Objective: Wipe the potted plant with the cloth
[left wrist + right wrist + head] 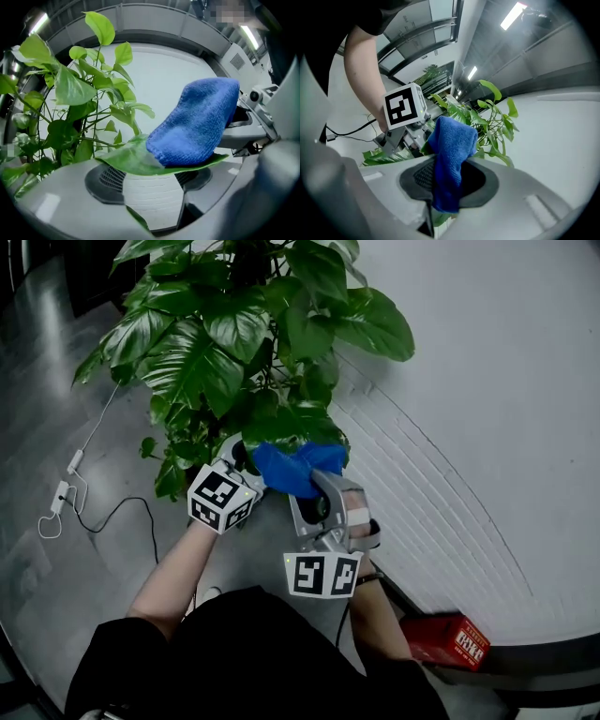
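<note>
The potted plant (234, 334) with broad green leaves fills the upper middle of the head view. My right gripper (323, 486) is shut on a blue cloth (295, 468), which hangs folded between its jaws (445, 180). The cloth (197, 124) lies on top of one low leaf (126, 159). That leaf stretches across the tips of my left gripper (150, 180), whose jaws stand apart with the ribbed floor showing between them. In the head view the left gripper (239, 454) sits just left of the cloth, under the foliage. The pot itself is hidden by leaves.
A red box (448, 641) lies on the floor at the lower right. A white cable with an adapter (64, 493) and a black cable (122, 512) trail over the grey floor at left. A white curved ribbed surface (450, 474) runs along the right.
</note>
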